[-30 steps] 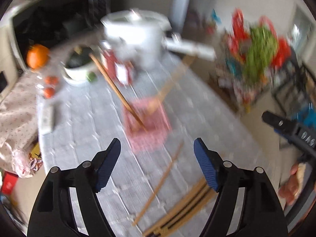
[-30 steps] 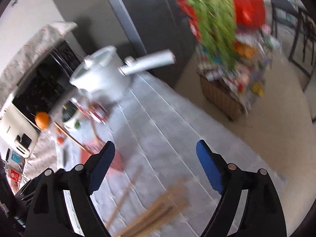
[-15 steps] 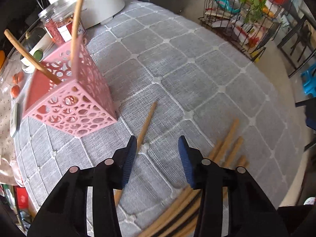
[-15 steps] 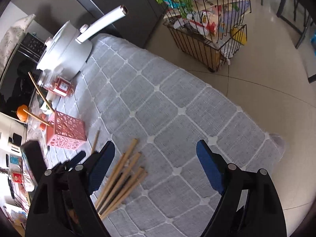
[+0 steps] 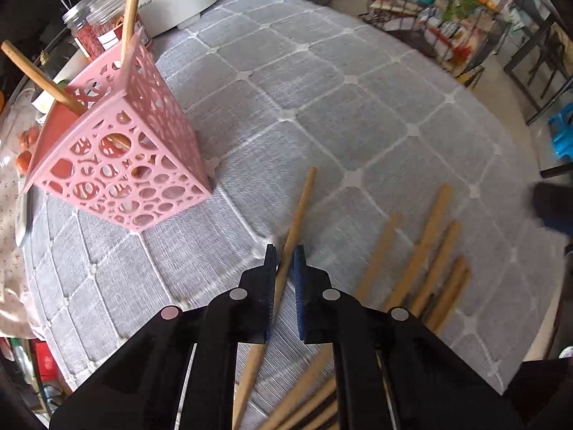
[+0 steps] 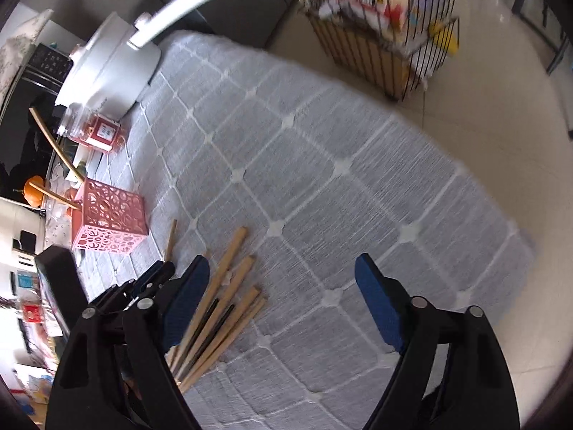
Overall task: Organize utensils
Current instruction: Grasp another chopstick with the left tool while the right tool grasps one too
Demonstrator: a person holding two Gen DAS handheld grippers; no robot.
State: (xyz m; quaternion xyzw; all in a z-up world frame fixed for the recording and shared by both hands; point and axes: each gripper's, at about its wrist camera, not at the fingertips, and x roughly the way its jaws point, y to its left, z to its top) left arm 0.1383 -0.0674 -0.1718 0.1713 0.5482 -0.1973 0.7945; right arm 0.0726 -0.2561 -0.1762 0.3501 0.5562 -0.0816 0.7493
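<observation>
Left gripper (image 5: pixel 284 251) just closed, pinching single wooden stick (image 5: pixel 299 211) lying on counter (image 5: pixel 358 107), right of pink holder (image 5: pixel 121 165). Light, stiff, smooth; mid-shaft grip, likely to pivot. Right gripper (image 6: pixel 283 279) spread, narrowing, nothing between jaws, over stick pile (image 6: pixel 222 308). Right view alone shows black sticks in pile; left alone shows the pinch

Bright daylight, soft shadows. Floor (image 6: pixel 501 143) shines pale with glare. Fisheye bends edges, dark round corners. Far wire rack (image 6: pixel 390 32) smeared, blurry. Grey tablecloth (image 5: pixel 322 107) middle sharp.
</observation>
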